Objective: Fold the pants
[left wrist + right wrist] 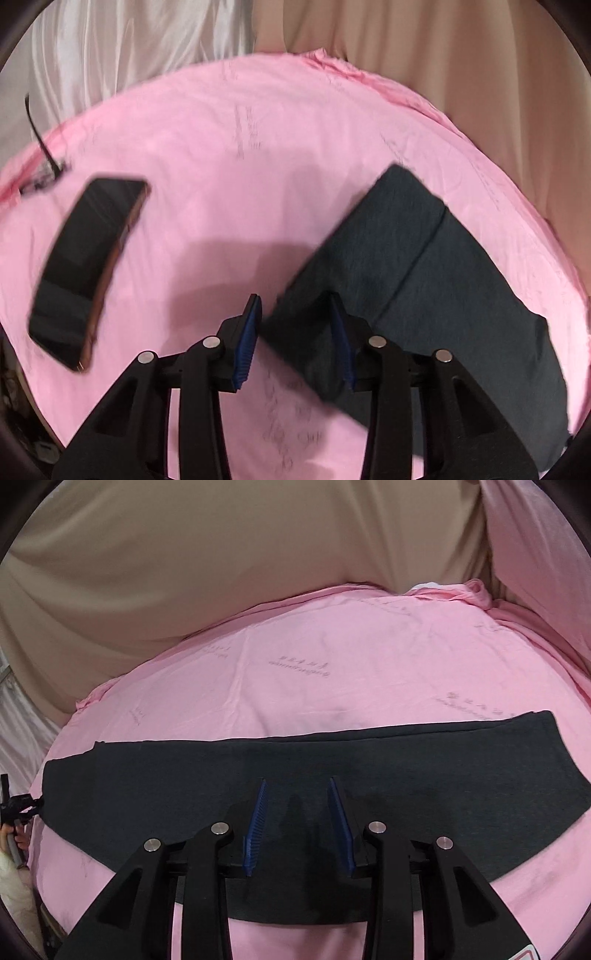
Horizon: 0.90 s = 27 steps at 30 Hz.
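Pants flat on pink sheet.

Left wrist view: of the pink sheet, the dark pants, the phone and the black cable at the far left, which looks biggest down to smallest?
1. Pink sheet, filling most of the view.
2. Dark pants.
3. Phone, though it lies nearer the lens edge, so the fisheye may distort it.
4. Black cable, a thin, partly cut-off strand.

Black plastic left gripper and right gripper: angular linkage arms with triangular cutouts, round silver pivot pins, ribbed blue pads. Red-edged white label corner at lower right.
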Each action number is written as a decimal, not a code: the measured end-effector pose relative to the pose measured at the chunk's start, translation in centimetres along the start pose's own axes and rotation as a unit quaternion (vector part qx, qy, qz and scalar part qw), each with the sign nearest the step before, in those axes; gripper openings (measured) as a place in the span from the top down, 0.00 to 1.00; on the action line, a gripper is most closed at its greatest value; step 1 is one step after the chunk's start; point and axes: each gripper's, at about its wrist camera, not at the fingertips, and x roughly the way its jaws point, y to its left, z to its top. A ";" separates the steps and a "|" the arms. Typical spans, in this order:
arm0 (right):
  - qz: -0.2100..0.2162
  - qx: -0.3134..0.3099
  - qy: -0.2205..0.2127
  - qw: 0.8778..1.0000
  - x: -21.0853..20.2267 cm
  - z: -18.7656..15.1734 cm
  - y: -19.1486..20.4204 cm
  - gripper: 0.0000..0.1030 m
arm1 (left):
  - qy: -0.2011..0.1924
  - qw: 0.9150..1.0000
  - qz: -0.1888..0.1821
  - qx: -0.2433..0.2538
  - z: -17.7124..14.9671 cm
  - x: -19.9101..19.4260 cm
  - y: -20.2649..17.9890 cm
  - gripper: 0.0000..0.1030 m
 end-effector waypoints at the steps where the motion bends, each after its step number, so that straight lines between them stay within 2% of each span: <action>1: 0.019 -0.006 0.004 1.000 0.2 0.0 1.4 0.67 | -0.004 1.000 0.010 0.005 0.2 -0.1 -0.3 0.65; 3: 0.050 -0.038 0.015 0.998 1.5 0.5 5.2 0.64 | -0.013 1.000 0.023 -0.002 0.2 -0.7 -0.6 0.65; 5: 0.075 -0.088 0.033 0.993 3.5 0.8 10.0 0.57 | -0.038 0.999 0.027 -0.013 0.0 -2.3 -0.9 0.67; 7: 0.095 -0.133 0.048 0.985 5.6 1.1 14.2 0.55 | -0.073 0.997 0.007 -0.005 -0.4 -4.9 -2.3 0.65; 9: 0.108 -0.177 0.058 0.977 8.3 1.6 18.6 0.55 | -0.091 0.995 -0.018 0.027 -0.8 -6.8 -4.3 0.64; 12: 0.135 -0.211 0.086 0.964 13.0 2.8 24.2 0.55 | -0.082 0.993 -0.016 0.088 -0.8 -6.5 -7.7 0.63; 13: 0.137 -0.222 0.090 0.961 14.3 2.9 25.7 0.55 | -0.069 0.993 -0.002 0.101 -0.6 -5.2 -8.7 0.63; 15: 0.145 -0.242 0.105 0.953 16.9 2.9 28.7 0.62 | -0.030 0.994 0.017 0.106 0.1 -2.1 -8.9 0.63; 17: 0.158 -0.254 0.130 0.945 19.1 2.6 30.6 0.99 | -0.008 0.994 0.046 0.096 1.1 0.7 -8.0 0.63; 20: 0.113 -0.284 0.133 0.943 23.1 2.7 32.1 1.00 | -0.008 0.994 0.044 0.104 1.9 1.5 -7.8 0.61; 21: 0.123 -0.278 0.123 0.945 23.7 3.2 32.2 1.00 | -0.009 0.993 0.048 0.109 2.1 1.6 -8.0 0.61; 23: 0.139 -0.231 0.136 0.953 24.7 4.8 31.7 1.00 | -0.013 0.991 0.056 0.118 2.3 2.2 -8.2 0.59; 25: 0.139 -0.211 0.138 0.958 24.3 5.4 31.0 1.00 | -0.018 0.990 0.065 0.122 2.3 2.2 -8.6 0.57; 27: 0.137 -0.209 0.107 0.962 21.3 5.7 29.6 1.00 | -0.018 0.992 0.062 0.112 2.4 1.7 -8.4 0.58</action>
